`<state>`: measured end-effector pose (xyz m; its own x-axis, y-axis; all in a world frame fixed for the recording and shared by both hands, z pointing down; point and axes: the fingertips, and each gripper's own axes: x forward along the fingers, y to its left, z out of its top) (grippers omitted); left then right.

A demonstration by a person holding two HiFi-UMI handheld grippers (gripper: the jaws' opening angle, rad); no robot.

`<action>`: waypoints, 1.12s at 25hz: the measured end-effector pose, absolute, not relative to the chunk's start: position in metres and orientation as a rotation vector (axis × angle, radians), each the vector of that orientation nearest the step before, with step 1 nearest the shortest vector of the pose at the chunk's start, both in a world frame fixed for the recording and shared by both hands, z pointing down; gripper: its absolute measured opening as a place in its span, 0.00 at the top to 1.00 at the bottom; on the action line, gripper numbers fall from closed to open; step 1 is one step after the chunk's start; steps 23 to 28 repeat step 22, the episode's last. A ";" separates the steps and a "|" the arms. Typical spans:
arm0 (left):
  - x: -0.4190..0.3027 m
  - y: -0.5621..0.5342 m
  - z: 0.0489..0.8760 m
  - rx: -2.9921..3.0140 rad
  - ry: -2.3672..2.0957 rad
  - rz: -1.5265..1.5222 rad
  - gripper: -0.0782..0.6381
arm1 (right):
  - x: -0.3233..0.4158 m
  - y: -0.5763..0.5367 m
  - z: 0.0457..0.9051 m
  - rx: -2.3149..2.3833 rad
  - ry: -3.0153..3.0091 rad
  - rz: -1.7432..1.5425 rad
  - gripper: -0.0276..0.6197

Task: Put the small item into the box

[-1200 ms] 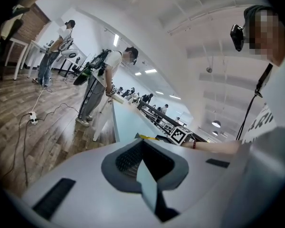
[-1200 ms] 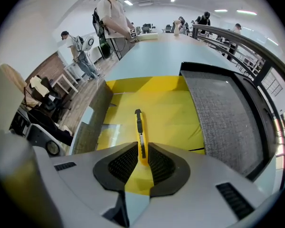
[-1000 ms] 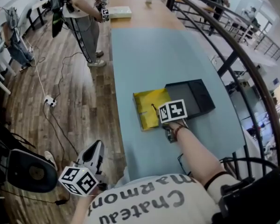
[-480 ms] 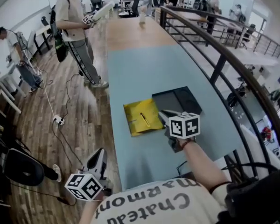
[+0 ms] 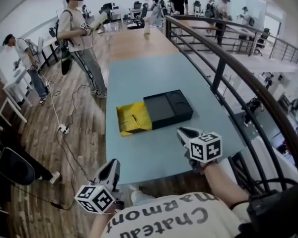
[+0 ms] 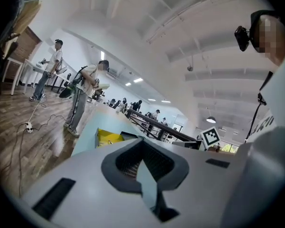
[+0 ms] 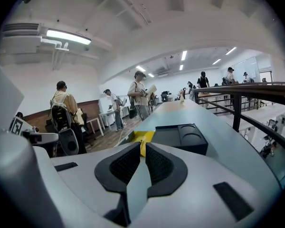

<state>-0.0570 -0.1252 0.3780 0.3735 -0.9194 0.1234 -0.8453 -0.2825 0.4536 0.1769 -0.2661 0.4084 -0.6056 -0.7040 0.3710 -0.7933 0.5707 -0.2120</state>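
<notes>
An open yellow box (image 5: 131, 119) lies on the blue-grey table (image 5: 139, 73), and a small thin item (image 5: 135, 121) lies inside it. A black tray-like box part (image 5: 168, 108) with round recesses adjoins its right side. My right gripper (image 5: 185, 132) hovers over the table's near right part, apart from both, jaws shut and empty. In the right gripper view the yellow box (image 7: 145, 136) and black part (image 7: 181, 136) sit beyond the right gripper (image 7: 143, 147). My left gripper (image 5: 112, 165) hangs off the table's near edge, shut; in its own view the left gripper (image 6: 143, 145) holds nothing.
A dark metal railing (image 5: 228, 68) runs along the table's right side. People stand on the wooden floor at the left (image 5: 79, 38). A cable with a power strip (image 5: 63, 129) lies on the floor, and a black chair (image 5: 10, 165) stands near left.
My right gripper has drawn back from the yellow box toward the near table edge, leaving the small item in the box. The left gripper stayed low off the table's front.
</notes>
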 end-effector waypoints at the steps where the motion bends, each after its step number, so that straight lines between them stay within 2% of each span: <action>1: -0.047 -0.115 0.377 2.202 -1.528 -0.224 0.89 | 0.186 -0.255 0.409 1.237 -2.566 0.526 0.87; 13: 0.034 -0.015 0.386 2.178 -1.606 -0.269 0.89 | 0.271 -0.151 0.416 1.165 -2.621 0.508 0.87; 28: 0.047 0.026 0.363 2.194 -1.653 -0.271 0.89 | 0.279 -0.116 0.410 1.123 -2.653 0.566 0.87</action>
